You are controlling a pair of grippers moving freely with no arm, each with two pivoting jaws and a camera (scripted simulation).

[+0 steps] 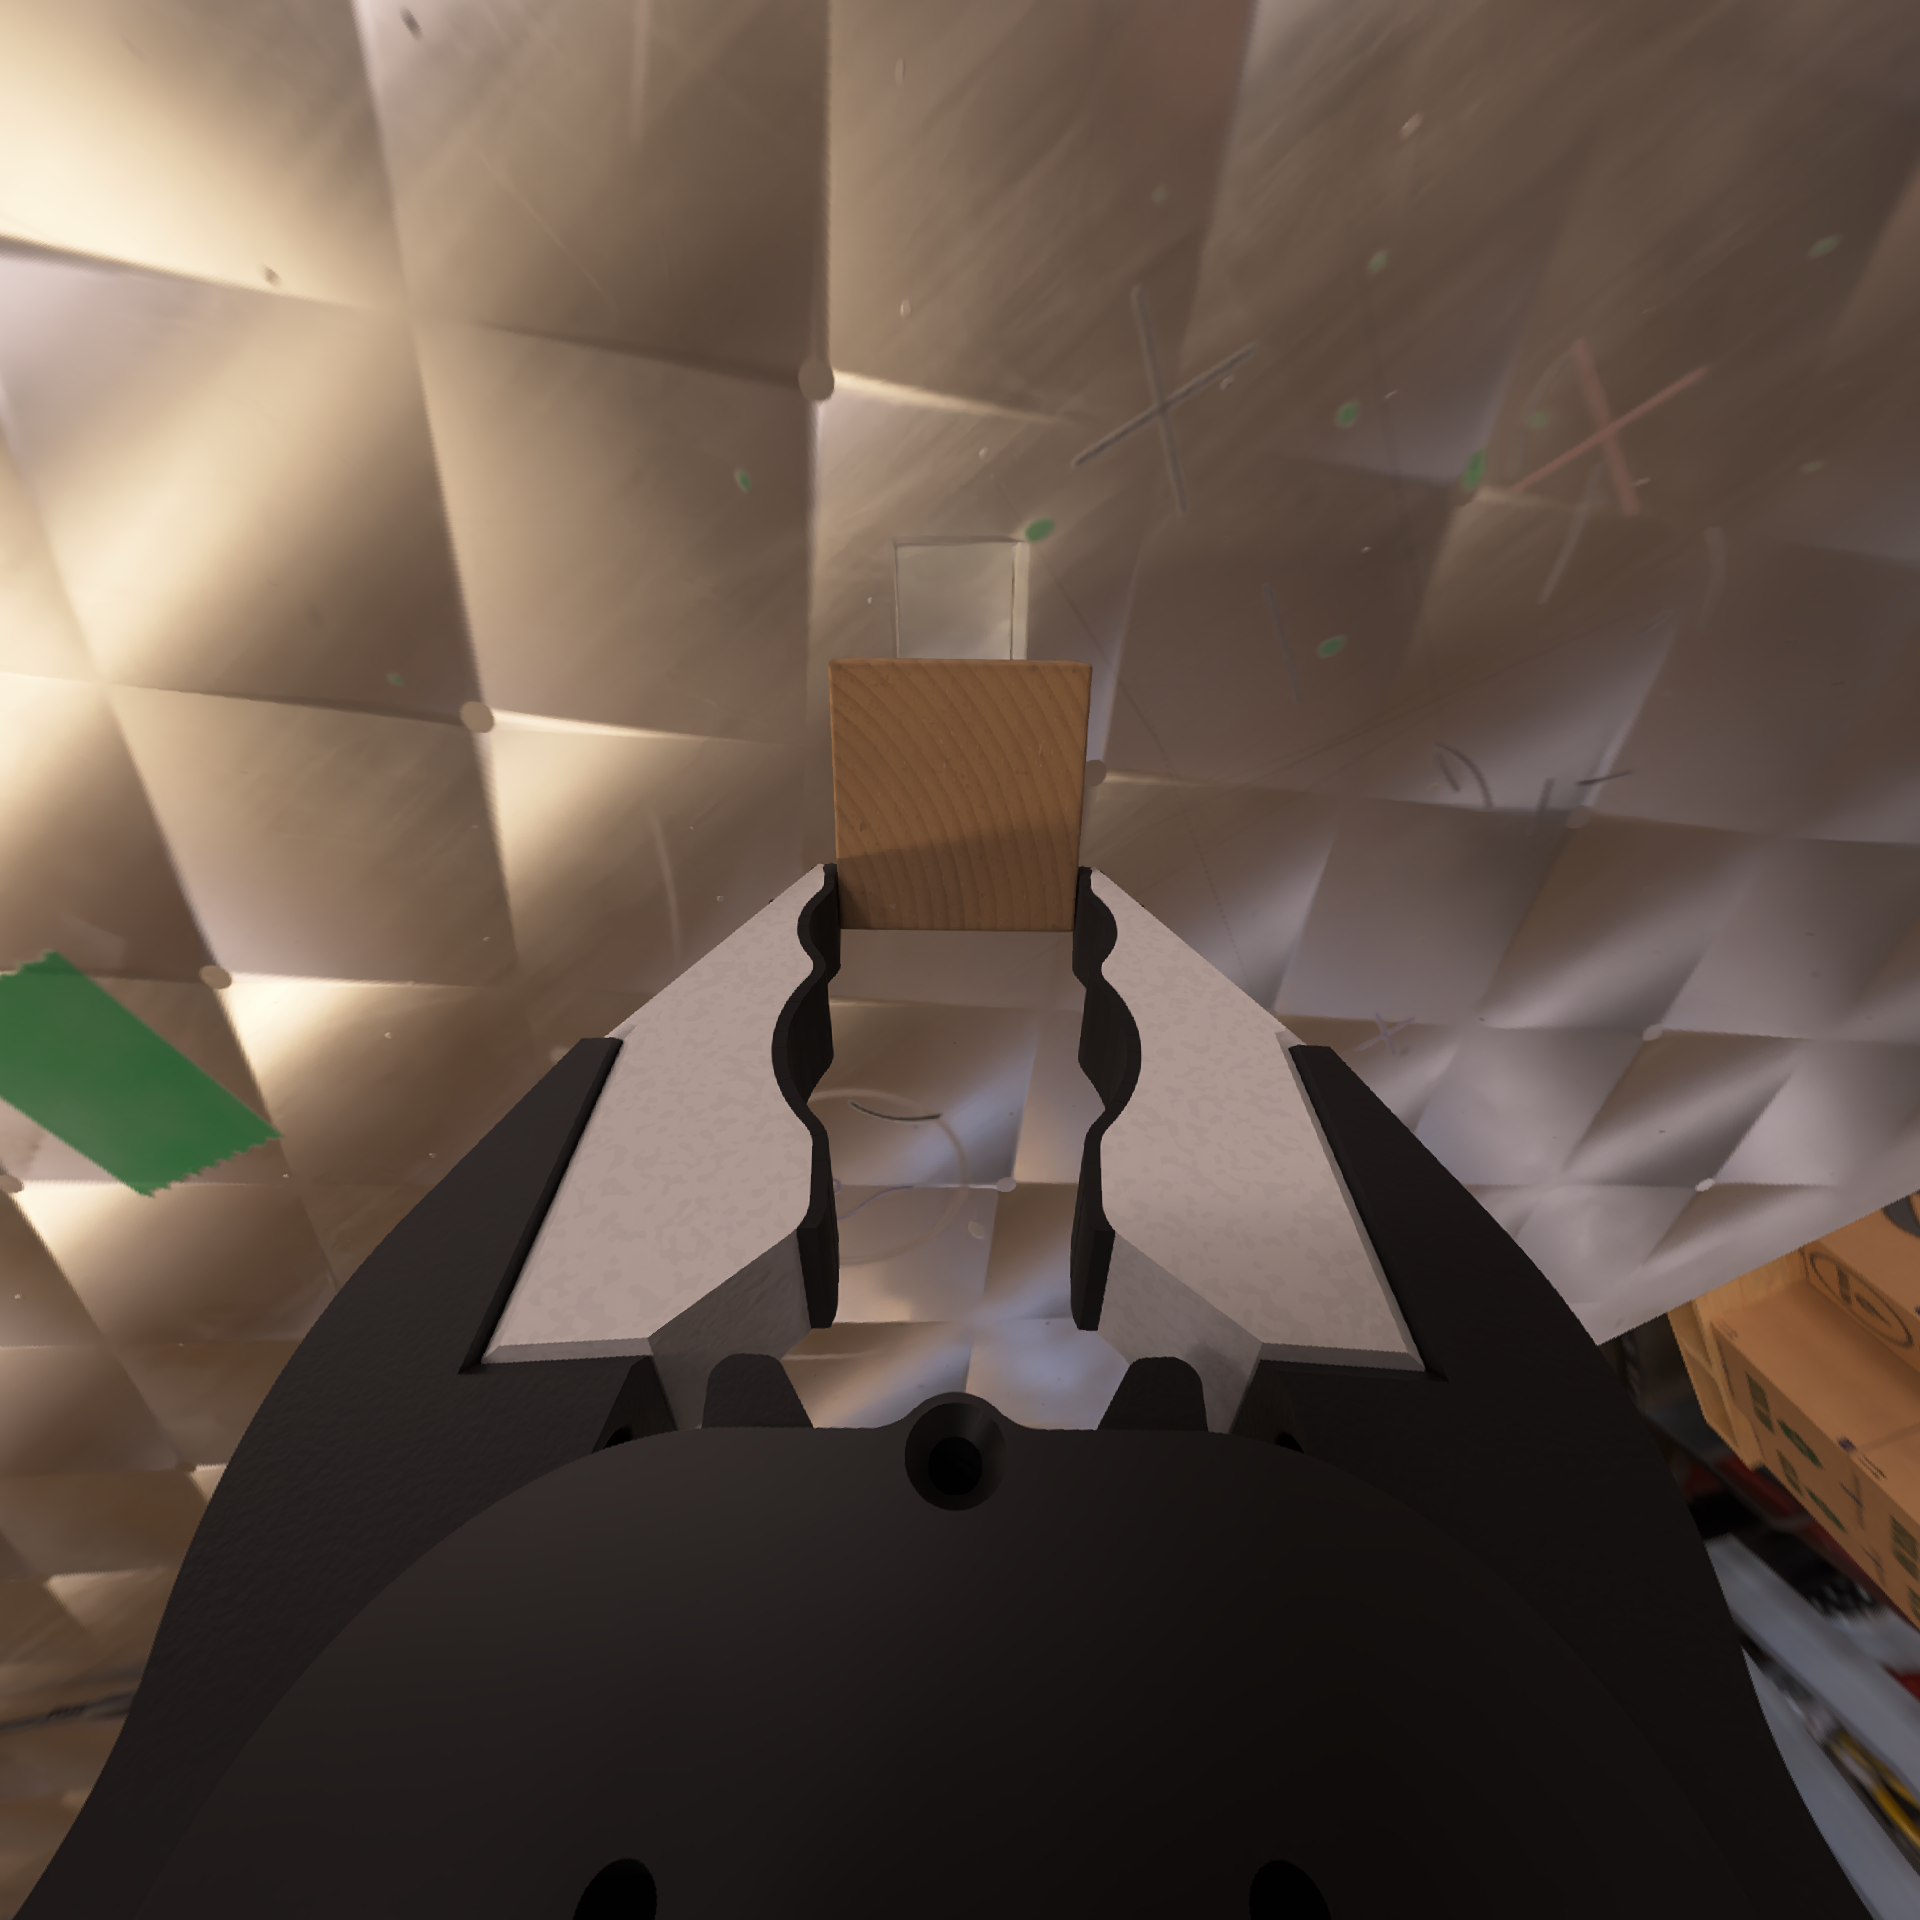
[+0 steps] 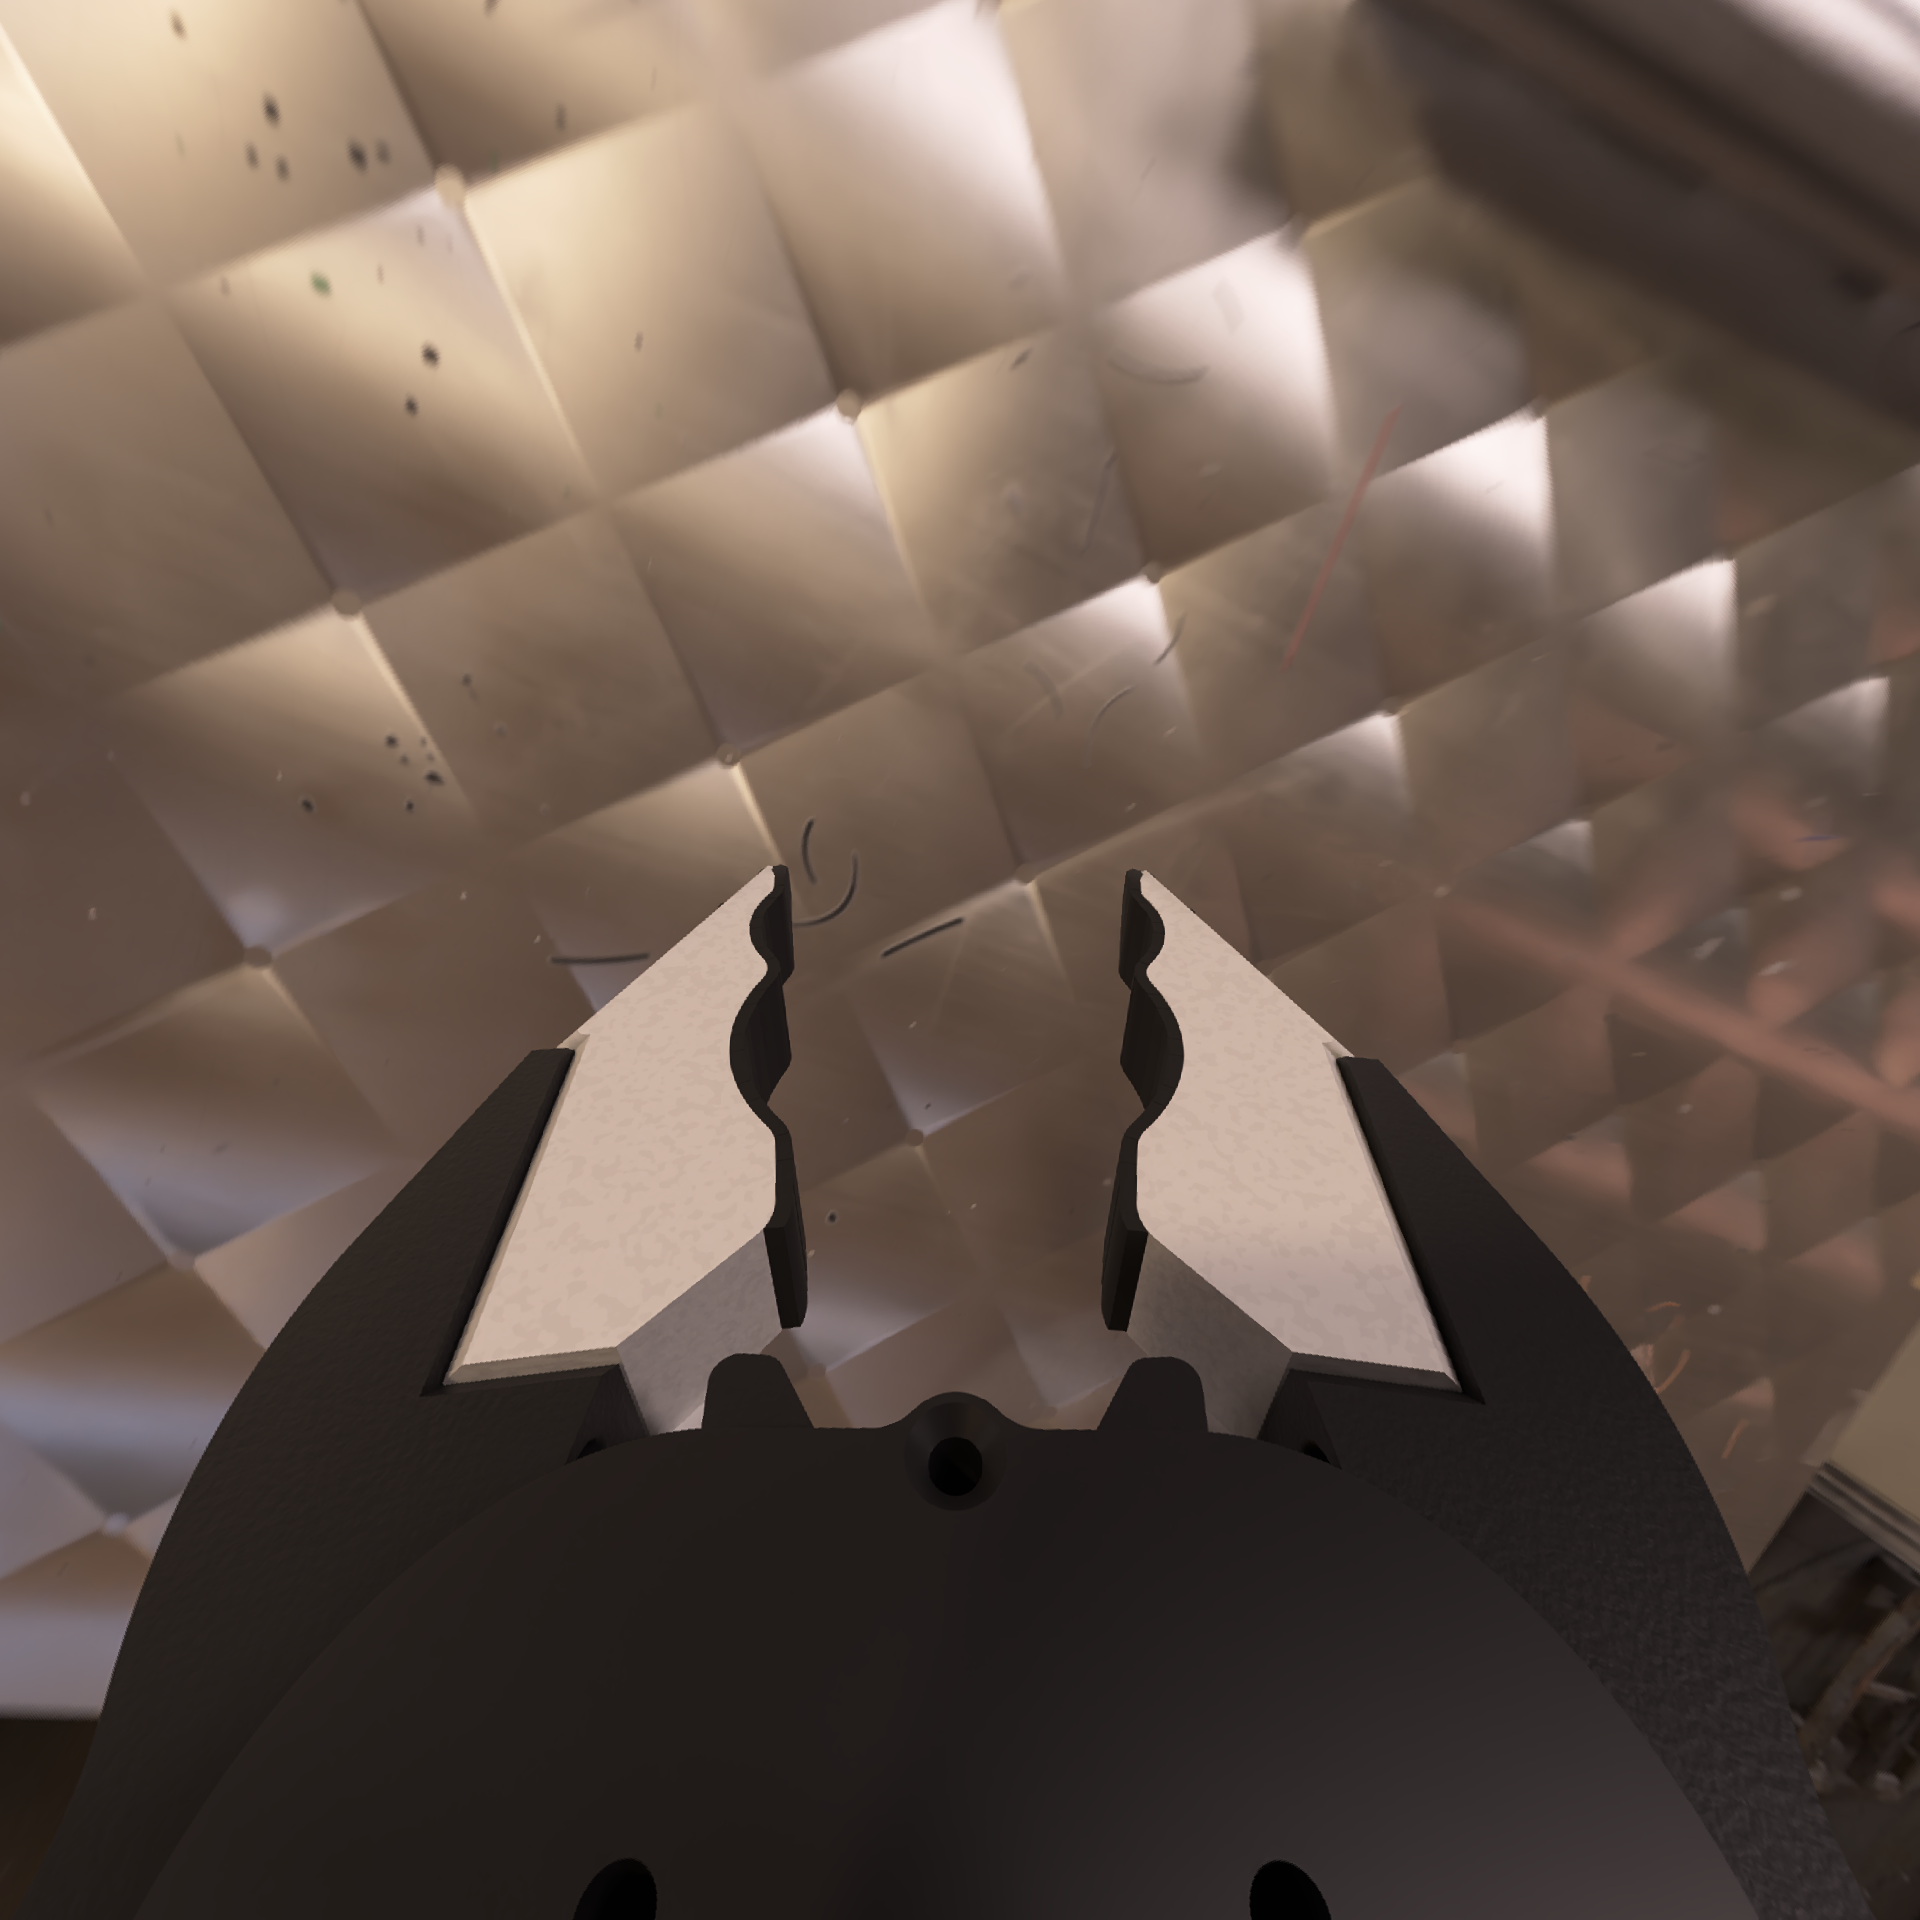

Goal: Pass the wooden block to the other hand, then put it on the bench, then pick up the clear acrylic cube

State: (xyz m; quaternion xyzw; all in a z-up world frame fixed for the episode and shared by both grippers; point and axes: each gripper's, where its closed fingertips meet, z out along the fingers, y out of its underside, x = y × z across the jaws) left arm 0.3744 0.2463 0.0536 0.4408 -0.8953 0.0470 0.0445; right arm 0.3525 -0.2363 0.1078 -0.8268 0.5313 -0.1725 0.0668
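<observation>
The left gripper (image 1: 956,899) was pinching the wooden block (image 1: 961,790) at its fingertips, above the bench (image 1: 416,520) interior, presenting it for handover. The clear acrylic cube (image 1: 958,597) stood beyond. The right gripper (image 2: 958,904) was wide apart, empty.

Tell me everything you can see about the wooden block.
The wooden block is light tan with curved grain rings on its square facing side and sharp edges. It sits upright, its lower part between the tips of the left tool, whose black pads meet its two sides. A shadow darkens its lower part. Behind it stands the clear cube, over the shiny metal bench. It does not show in the right wrist view.
</observation>
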